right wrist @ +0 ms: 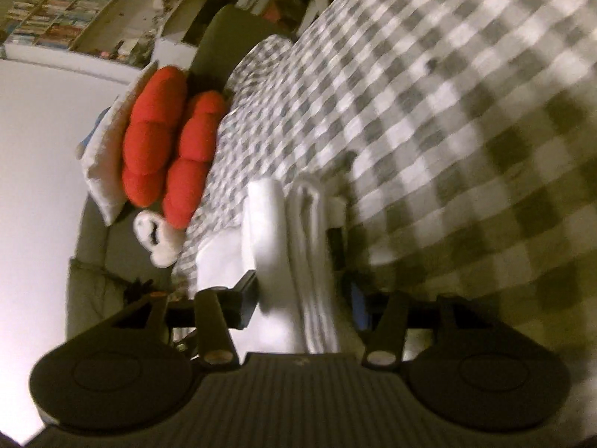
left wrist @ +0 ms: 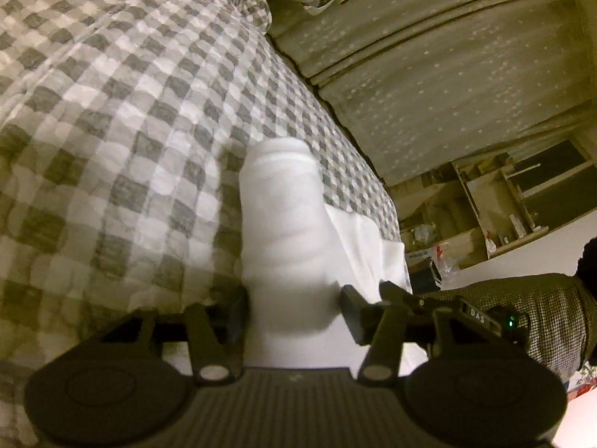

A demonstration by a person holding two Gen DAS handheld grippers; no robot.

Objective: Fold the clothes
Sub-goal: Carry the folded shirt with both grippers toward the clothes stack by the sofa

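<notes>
Left gripper [left wrist: 294,308]: we see its jaws clamped on a white garment [left wrist: 283,231], centre of the frame.
Right gripper [right wrist: 298,293]: closed on the same white garment [right wrist: 298,246], whose folded layers run up from between the fingers.
Garment: bunched, held over the grey-and-white checked bedspread [left wrist: 130,112].
Background: red cushions [right wrist: 168,142] at left in our right view; curtains [left wrist: 447,74] upper right in our left view.

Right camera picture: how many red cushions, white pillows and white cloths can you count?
Red cushions: 2
White pillows: 1
White cloths, bunched between the right gripper's fingers: 1
Total: 4
</notes>
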